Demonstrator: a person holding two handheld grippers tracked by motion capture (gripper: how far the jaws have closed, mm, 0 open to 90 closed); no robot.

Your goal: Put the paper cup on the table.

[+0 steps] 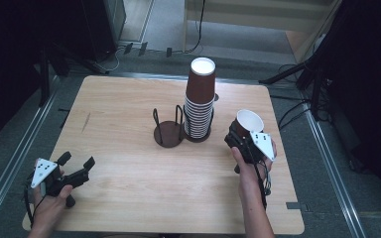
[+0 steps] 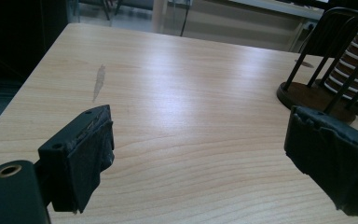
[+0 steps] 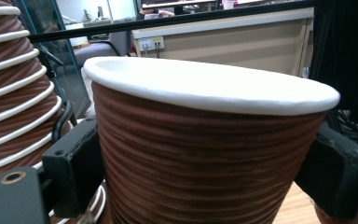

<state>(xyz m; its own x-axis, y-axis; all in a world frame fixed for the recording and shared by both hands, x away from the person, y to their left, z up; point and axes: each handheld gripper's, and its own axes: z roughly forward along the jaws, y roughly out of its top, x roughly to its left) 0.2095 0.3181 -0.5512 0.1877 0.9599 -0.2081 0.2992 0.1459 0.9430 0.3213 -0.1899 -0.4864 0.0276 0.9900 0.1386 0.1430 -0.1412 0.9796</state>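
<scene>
Grey floor and dark stands ring a pale wooden bench [image 1: 129,148].

At the left, near the front edge, the left tongs [image 1: 77,166] hang just over the wood. They stand wide with nothing between them. The left gripper view looks along the two black pads [image 2: 91,158] over bare wood with a long pale mark [image 2: 99,81]. It also cuts off the empty wire holder [image 2: 314,93] at its right edge.

In the middle of the bench stands that empty wire holder [image 1: 168,130]. Touching it on the right is a second holder with a tall stack of brown cups [image 1: 200,101]. The stack stands upright, and the top cup is upside down, with its white bottom up.

At the right, the right tongs [image 1: 238,136] hold one brown cup [image 1: 248,124] by its sides, close beside the stack. The cup's open white mouth points up and tips a little away from the person. Its long way runs almost straight up.

The right gripper view shows the cup [image 3: 205,158] very close, with ribbed sides and a black pad [image 3: 77,163] on each side. Its bottom is cut off there. The stack [image 3: 14,93] shows at the left, and I cannot tell if the cup touches it.
</scene>
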